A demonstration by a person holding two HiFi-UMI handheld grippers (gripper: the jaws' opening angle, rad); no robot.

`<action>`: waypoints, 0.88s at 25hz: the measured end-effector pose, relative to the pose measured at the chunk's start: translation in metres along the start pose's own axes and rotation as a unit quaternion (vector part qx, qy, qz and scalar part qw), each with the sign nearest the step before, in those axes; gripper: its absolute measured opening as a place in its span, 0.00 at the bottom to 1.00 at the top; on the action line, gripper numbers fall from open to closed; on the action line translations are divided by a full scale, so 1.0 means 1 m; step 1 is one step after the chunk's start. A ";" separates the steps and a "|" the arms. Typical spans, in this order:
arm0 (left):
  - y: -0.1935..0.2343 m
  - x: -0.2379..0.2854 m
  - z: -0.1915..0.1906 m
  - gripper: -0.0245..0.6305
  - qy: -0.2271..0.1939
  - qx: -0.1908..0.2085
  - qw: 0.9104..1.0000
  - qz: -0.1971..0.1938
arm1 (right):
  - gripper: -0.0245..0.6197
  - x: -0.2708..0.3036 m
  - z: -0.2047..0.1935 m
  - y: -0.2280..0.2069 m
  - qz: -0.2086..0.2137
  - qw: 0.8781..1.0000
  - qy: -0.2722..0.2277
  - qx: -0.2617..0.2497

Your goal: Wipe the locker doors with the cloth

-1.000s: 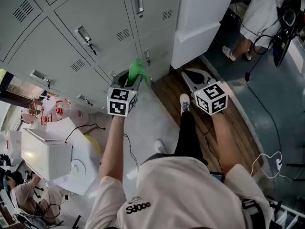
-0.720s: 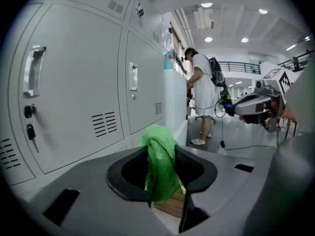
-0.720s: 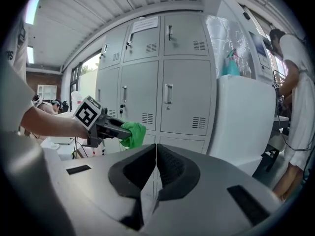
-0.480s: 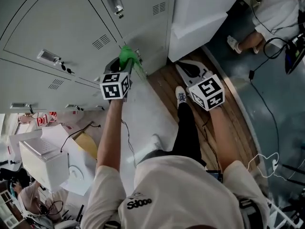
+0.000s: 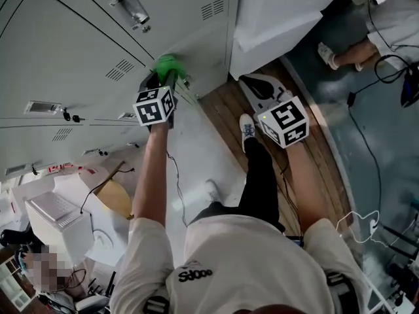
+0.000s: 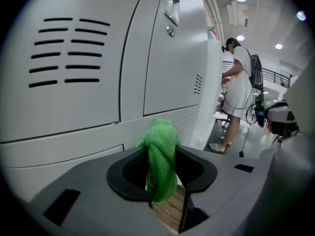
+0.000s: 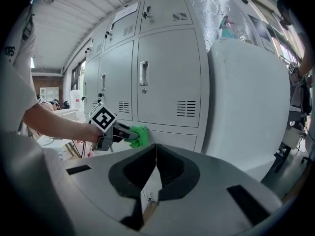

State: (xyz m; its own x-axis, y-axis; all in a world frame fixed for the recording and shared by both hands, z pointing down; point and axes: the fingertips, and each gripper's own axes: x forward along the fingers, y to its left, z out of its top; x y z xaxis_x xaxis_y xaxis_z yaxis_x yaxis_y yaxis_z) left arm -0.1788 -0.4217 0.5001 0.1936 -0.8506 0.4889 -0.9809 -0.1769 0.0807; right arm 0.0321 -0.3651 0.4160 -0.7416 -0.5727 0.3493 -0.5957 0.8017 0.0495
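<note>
The lockers are the only containers here. Every door in view is shut, so nothing inside them shows.

The left hand-held gripper is clamped on the green cloth. In the left gripper view the cloth is pinched between the two jaws of this hand-held gripper, and a bunched end sticks out past their tips. From the right gripper view the cloth lies against the locker front, on the band just under a vented door. That spot is near the right edge of the locker bank, close to the white block that stands beside it.

The right hand-held gripper holds nothing and its jaws meet in a closed line. In the head view it hangs over the wooden floor strip, apart from the lockers.

Compared with a second ago, the left hand-held gripper and cloth sit higher and further left in the head view, and the locker doors fill more of that view. The cloth is held as before. The right hand-held gripper has kept its jaws closed and its place beside the person's leg.
</note>
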 end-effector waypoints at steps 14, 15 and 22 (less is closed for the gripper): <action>-0.093 0.105 0.034 0.26 -0.010 0.005 0.995 -0.100 | 0.05 -0.012 -0.032 -0.066 -0.071 0.997 0.019 0.000; -0.101 0.114 0.036 0.26 -0.012 0.001 0.994 -0.107 | 0.05 -0.017 -0.034 -0.070 -0.076 0.997 0.021 0.001; -0.145 0.162 0.047 0.25 -0.017 -0.020 0.989 -0.143 | 0.05 -0.031 -0.046 -0.094 -0.098 0.995 0.029 0.017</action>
State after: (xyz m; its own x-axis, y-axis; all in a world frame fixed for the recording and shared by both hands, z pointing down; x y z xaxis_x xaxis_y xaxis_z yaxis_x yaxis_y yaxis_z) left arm -0.0040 -0.5576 0.5265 0.4628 -0.7847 0.4124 -0.8859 -0.3928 0.2467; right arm 0.1249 -0.4150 0.4438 -0.5913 -0.7063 0.3891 -0.7381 0.6684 0.0916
